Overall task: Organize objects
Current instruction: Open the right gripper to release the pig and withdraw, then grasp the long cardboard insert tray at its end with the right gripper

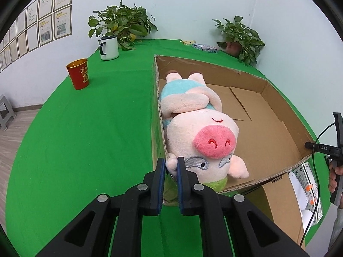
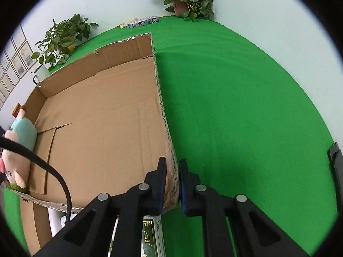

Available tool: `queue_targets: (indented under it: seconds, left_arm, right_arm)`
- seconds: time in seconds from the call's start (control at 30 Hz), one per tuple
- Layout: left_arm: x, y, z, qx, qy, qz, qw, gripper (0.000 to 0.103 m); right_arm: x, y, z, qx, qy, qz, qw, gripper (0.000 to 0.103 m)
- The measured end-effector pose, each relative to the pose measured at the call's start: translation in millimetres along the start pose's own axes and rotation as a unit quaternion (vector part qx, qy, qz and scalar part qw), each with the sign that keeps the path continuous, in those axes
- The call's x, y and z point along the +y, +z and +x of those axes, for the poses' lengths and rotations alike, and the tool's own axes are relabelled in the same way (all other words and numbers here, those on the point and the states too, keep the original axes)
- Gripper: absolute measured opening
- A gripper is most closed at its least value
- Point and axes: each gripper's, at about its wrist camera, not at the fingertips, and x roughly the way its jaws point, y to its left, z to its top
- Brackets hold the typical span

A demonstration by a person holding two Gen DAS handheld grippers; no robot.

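An open cardboard box (image 1: 265,90) stands on the green table, with a pink plush pig (image 1: 199,128) lying inside along its left wall. My left gripper (image 1: 171,165) is shut on the box's left wall at its near corner, one finger inside and one outside. My right gripper (image 2: 172,167) is shut on the box's right wall (image 2: 165,111) near its front corner. The pig also shows at the left edge of the right wrist view (image 2: 19,150). The other gripper and the hand holding it show at the right edge of the left wrist view (image 1: 334,150).
A red cup (image 1: 78,73) and a white mug (image 1: 109,48) stand left of the box. Potted plants (image 1: 122,23) (image 1: 240,36) and a small patterned packet (image 1: 204,47) sit at the far edge. A printed carton (image 1: 308,190) lies under the box's near side. A black cable (image 2: 42,165) crosses the right wrist view.
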Motion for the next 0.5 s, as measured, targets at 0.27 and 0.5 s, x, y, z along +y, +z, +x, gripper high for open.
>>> queue_targets:
  seconds: [0.27,0.5]
  left_arm:
    - [1,-1,-11,-0.014,0.025,0.013,0.9995,0.015]
    - [-24,-28,-108,-0.156,0.009,0.006,0.9878,0.102]
  right_arm:
    - [10,-3,-39,-0.048,0.009,-0.008,0.999,0.054]
    - [46,-59,-135,-0.120,0.136,-0.052,0.982,0.090]
